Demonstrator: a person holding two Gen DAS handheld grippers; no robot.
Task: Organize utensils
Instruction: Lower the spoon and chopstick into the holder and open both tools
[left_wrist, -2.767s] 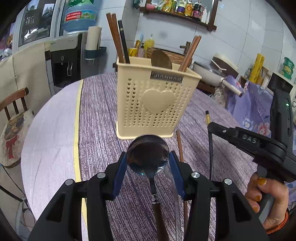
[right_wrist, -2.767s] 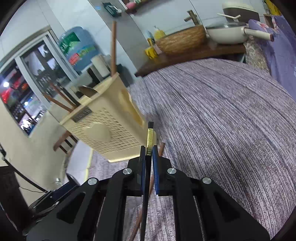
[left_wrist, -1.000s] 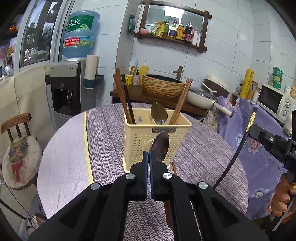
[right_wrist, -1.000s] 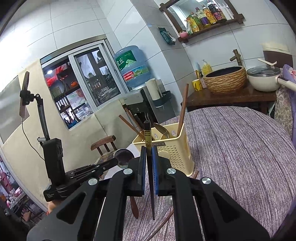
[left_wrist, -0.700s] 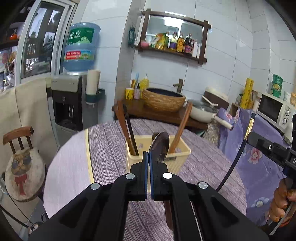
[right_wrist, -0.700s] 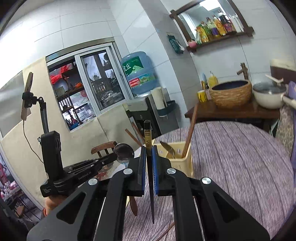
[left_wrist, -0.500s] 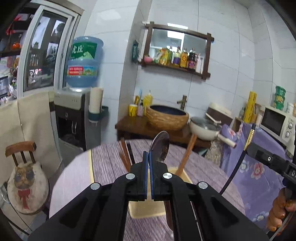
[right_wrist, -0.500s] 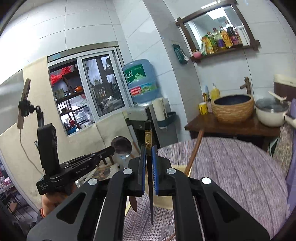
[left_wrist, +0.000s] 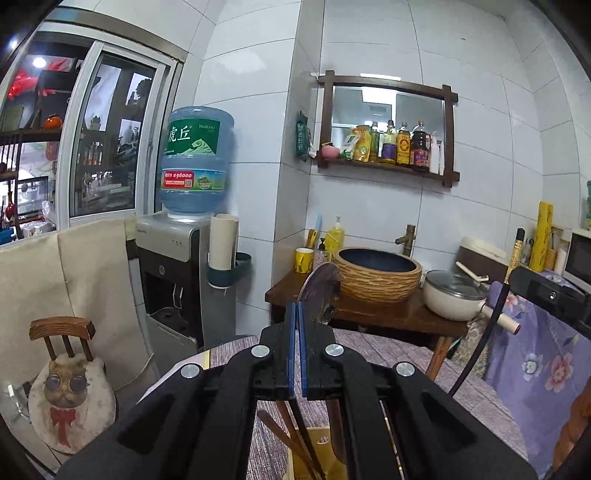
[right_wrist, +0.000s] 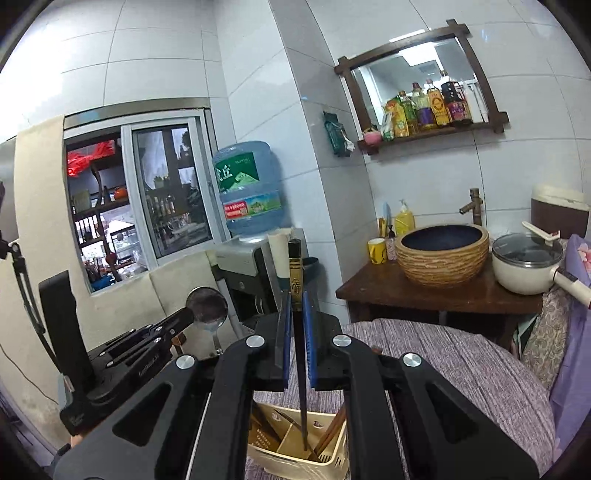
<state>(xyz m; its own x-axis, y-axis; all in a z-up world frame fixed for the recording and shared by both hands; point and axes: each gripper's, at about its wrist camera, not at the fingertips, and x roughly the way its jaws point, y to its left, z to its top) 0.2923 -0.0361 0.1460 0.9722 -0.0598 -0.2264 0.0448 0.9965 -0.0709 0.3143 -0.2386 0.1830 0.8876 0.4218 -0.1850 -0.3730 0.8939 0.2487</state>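
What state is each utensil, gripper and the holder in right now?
Left gripper: shut on the metal spoon.
Metal spoon: held, bowl up, above the holder.
Right gripper: shut on the black chopstick.
Black gold-banded chopstick: held upright, lower tip over the holder.
Cream plastic utensil holder: upright on the table, already holding brown wooden chopsticks.

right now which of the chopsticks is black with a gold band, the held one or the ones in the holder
The held one: the black chopstick clamped in the right gripper, gold band showing above the pads. The chopsticks in the cream holder are plain brown wood.
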